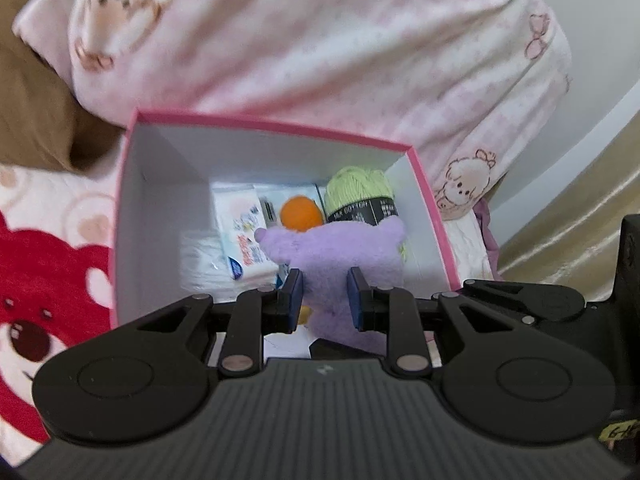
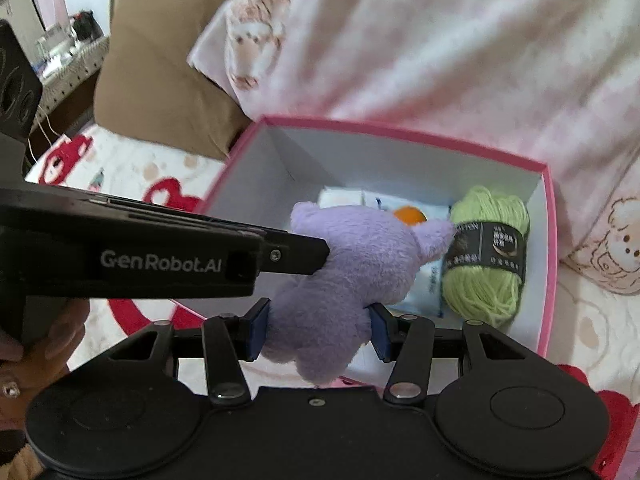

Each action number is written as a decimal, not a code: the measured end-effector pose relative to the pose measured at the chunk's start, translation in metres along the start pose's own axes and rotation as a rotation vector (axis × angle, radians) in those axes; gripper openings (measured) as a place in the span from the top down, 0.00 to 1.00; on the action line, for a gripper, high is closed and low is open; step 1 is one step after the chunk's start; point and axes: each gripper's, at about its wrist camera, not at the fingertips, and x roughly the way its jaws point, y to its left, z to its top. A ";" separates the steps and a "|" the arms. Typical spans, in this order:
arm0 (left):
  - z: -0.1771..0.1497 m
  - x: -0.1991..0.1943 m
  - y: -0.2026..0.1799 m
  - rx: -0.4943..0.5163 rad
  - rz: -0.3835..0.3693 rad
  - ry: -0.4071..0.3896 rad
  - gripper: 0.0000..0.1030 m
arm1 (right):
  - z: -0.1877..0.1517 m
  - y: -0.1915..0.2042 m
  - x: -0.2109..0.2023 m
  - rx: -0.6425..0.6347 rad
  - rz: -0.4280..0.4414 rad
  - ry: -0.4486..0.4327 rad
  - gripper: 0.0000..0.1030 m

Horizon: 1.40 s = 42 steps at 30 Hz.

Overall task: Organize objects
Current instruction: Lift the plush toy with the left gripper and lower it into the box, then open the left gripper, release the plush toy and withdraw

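Purple plush toy (image 2: pixel 352 264), pink-rimmed box (image 2: pixel 400 130)

1. A soft pink and white blanket with little bear pictures (image 1: pixel 320 40) lies bunched up at the back.
2. A brown cushion (image 2: pixel 160 92) sits beside the blanket, on its left.
3. A white bed cover with big red bear faces (image 1: pixel 44 264) is spread flat underneath.
4. A cluttered side table (image 2: pixel 64 56) stands far off at the back left; its things are too blurry to tell.
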 end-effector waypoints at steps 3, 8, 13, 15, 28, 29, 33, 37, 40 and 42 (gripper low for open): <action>-0.001 0.019 0.004 -0.030 -0.029 0.040 0.78 | -0.001 -0.013 0.011 0.007 -0.003 0.045 0.46; -0.001 0.051 0.006 -0.063 -0.038 0.089 0.79 | -0.007 -0.031 0.030 0.025 -0.023 0.090 0.46; -0.005 0.065 0.009 -0.058 -0.012 0.122 0.79 | -0.005 -0.049 0.051 0.058 0.026 0.145 0.46; -0.006 0.070 0.013 -0.069 -0.012 0.137 0.79 | -0.004 -0.055 0.059 0.064 0.030 0.158 0.46; -0.015 0.070 0.023 -0.114 0.029 0.128 0.78 | 0.001 -0.053 0.072 0.048 0.057 0.216 0.46; -0.014 0.068 0.024 -0.117 0.012 0.119 0.78 | 0.002 -0.054 0.072 0.053 0.063 0.224 0.46; -0.011 0.063 0.026 -0.129 -0.062 0.061 0.79 | 0.009 -0.055 0.075 0.044 0.058 0.243 0.46; -0.011 0.063 0.019 -0.122 -0.067 0.015 0.79 | 0.014 -0.052 0.077 0.010 0.033 0.216 0.42; -0.015 0.070 0.013 -0.078 -0.014 0.015 0.80 | 0.007 -0.047 0.073 -0.055 -0.028 0.174 0.36; -0.017 0.077 0.014 -0.081 -0.017 0.028 0.82 | 0.000 -0.045 0.068 -0.061 -0.026 0.151 0.34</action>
